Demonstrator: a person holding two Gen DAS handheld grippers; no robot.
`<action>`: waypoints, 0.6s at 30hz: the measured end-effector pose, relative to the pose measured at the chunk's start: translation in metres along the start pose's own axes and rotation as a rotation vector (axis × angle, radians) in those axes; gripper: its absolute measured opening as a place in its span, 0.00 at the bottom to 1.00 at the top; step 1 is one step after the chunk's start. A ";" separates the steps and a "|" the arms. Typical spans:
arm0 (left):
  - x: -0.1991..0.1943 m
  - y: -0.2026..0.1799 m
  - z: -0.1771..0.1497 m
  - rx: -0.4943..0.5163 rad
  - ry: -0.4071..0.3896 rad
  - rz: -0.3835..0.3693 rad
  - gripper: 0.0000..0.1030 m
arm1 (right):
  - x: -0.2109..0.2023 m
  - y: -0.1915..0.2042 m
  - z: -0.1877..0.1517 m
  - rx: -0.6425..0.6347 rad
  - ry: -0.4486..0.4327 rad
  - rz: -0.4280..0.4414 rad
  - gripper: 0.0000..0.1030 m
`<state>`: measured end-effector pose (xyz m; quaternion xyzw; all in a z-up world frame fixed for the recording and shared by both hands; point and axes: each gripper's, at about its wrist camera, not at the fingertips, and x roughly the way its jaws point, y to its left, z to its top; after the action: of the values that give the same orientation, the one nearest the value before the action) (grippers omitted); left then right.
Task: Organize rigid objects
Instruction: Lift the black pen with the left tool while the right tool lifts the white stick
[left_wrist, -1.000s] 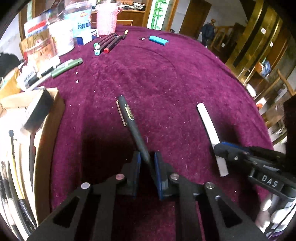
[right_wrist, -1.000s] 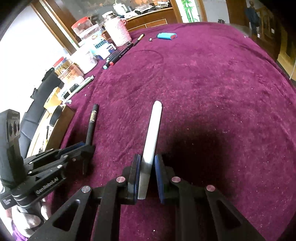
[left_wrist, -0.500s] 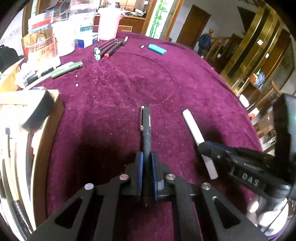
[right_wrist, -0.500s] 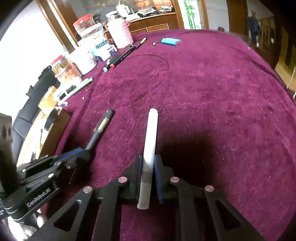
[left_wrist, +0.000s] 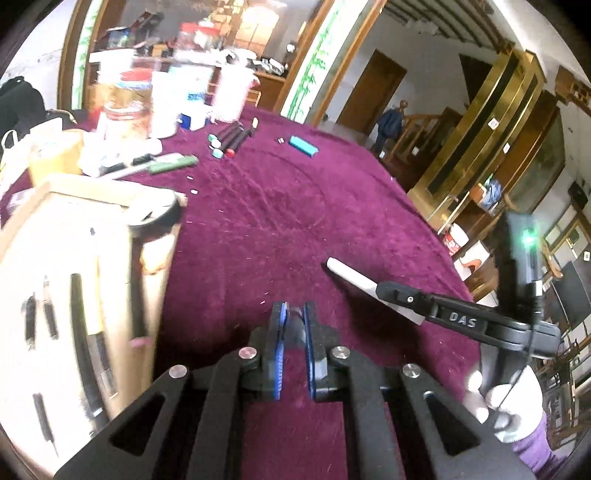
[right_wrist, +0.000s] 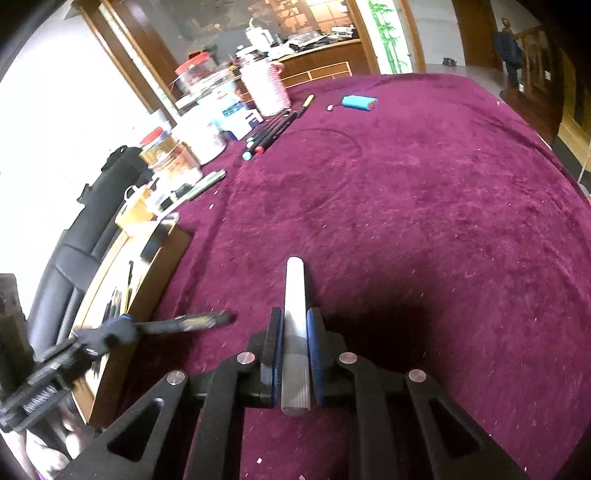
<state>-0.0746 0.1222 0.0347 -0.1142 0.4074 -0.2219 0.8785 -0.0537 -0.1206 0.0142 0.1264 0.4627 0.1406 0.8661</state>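
Purple velvet tablecloth (right_wrist: 424, 206) under both tongs, wooden tray (left_wrist: 55, 229) left

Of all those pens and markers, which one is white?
The white stick-shaped pen clamped in the right gripper. The pen in the left gripper is black; the markers by the jars have dark barrels.

purple tablecloth (right_wrist: 424, 206), markers (right_wrist: 271, 129), lighter (right_wrist: 358, 102), jars (right_wrist: 168, 155)
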 end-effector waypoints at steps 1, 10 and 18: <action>-0.006 0.004 -0.003 -0.005 -0.001 -0.004 0.09 | 0.003 0.004 -0.005 -0.020 0.014 -0.015 0.13; -0.008 0.010 -0.034 -0.015 0.035 -0.010 0.09 | 0.027 0.011 -0.023 -0.053 0.080 -0.066 0.14; 0.017 -0.006 -0.049 0.046 0.107 0.000 0.39 | 0.025 0.013 -0.025 -0.051 0.078 -0.045 0.35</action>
<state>-0.1048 0.1077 -0.0055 -0.0821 0.4485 -0.2370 0.8578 -0.0628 -0.0968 -0.0139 0.0881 0.4949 0.1377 0.8534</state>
